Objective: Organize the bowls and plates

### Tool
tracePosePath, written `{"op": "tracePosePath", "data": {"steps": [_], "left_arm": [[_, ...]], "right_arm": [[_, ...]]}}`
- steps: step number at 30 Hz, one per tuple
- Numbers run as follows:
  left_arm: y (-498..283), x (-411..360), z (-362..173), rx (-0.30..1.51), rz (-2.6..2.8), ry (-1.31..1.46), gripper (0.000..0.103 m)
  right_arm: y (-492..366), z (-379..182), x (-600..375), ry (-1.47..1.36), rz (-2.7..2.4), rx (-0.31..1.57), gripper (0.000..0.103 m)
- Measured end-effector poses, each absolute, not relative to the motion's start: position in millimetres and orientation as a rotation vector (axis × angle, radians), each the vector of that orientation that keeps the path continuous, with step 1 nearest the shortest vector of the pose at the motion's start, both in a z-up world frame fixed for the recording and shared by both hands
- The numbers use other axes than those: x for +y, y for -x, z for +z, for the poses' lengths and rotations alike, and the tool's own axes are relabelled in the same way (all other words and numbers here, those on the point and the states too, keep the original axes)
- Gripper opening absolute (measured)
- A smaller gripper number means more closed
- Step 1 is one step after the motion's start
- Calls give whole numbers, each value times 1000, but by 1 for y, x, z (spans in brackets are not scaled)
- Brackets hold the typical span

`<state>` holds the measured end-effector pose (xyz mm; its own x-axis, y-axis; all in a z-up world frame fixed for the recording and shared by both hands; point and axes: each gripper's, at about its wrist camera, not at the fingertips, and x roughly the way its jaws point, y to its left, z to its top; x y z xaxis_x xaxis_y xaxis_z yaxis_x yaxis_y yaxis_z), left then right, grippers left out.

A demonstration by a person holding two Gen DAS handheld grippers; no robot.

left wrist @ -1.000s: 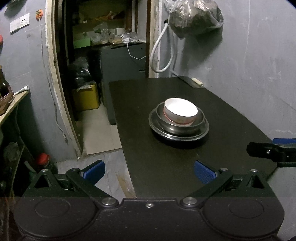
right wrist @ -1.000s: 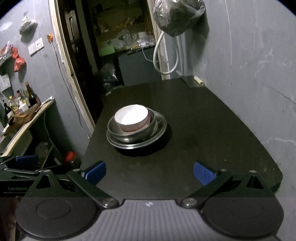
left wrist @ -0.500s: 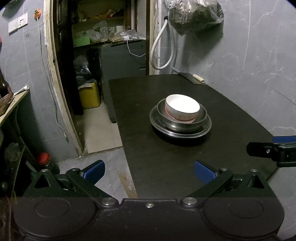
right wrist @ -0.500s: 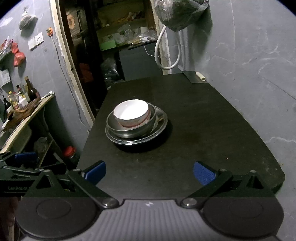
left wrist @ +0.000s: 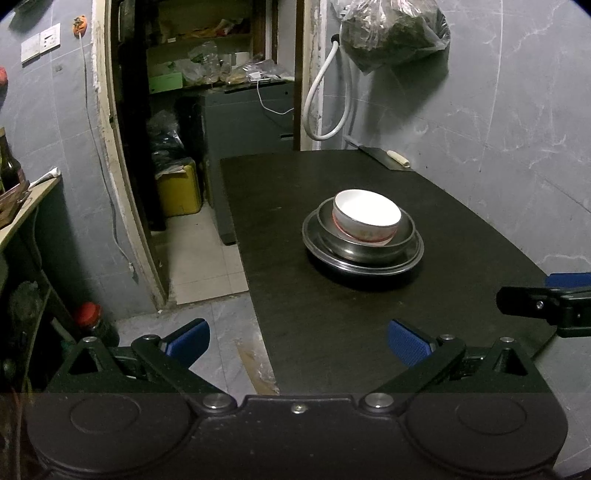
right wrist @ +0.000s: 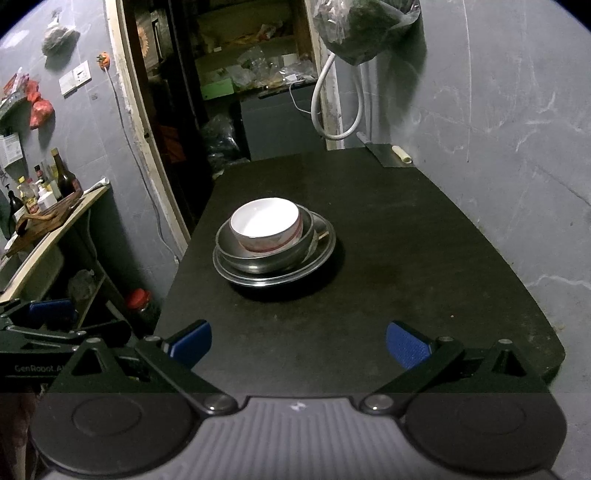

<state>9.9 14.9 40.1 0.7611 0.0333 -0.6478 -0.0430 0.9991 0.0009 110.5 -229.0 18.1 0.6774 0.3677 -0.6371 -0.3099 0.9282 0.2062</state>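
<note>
We are holding the left gripper (left wrist: 298, 341) near the table's front left corner, its blue-padded fingers (left wrist: 188, 338) spread wide apart and holding nothing. We are holding the right gripper (right wrist: 299, 341) just beside it over the near edge of the black table (right wrist: 424, 258), its jaws likewise standing wide apart and empty; from the left wrist view its black tip (left wrist: 543, 304) is showing at the right border.

Farther along the table, toward its left side, the stack of dishes is sitting: a steel plate (right wrist: 317, 260) at the bottom, a steel bowl (right wrist: 258, 258) resting in it, and a white bowl with a red pattern (right wrist: 266, 221) nested on top, tilted slightly. Both grippers are hanging well apart from the stack.

At the far right corner of the table a cleaver with a pale handle (right wrist: 391, 153) is lying against the grey wall. Beyond it a white hose (left wrist: 325, 107) is looping down beside a hanging plastic bag (left wrist: 391, 33), and a dark doorway is opening onto cluttered shelves (left wrist: 214, 74). On the floor inside, a yellow container (left wrist: 179, 192) is standing.
</note>
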Motion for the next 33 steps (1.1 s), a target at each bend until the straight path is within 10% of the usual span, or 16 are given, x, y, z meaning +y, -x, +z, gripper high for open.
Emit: {"op": "tracePosePath", "data": {"steps": [33], "left_arm": [[1,11,42,705,43,24,102]], "right_arm": [[-104,18,-227,-71,382,740,103]]}}
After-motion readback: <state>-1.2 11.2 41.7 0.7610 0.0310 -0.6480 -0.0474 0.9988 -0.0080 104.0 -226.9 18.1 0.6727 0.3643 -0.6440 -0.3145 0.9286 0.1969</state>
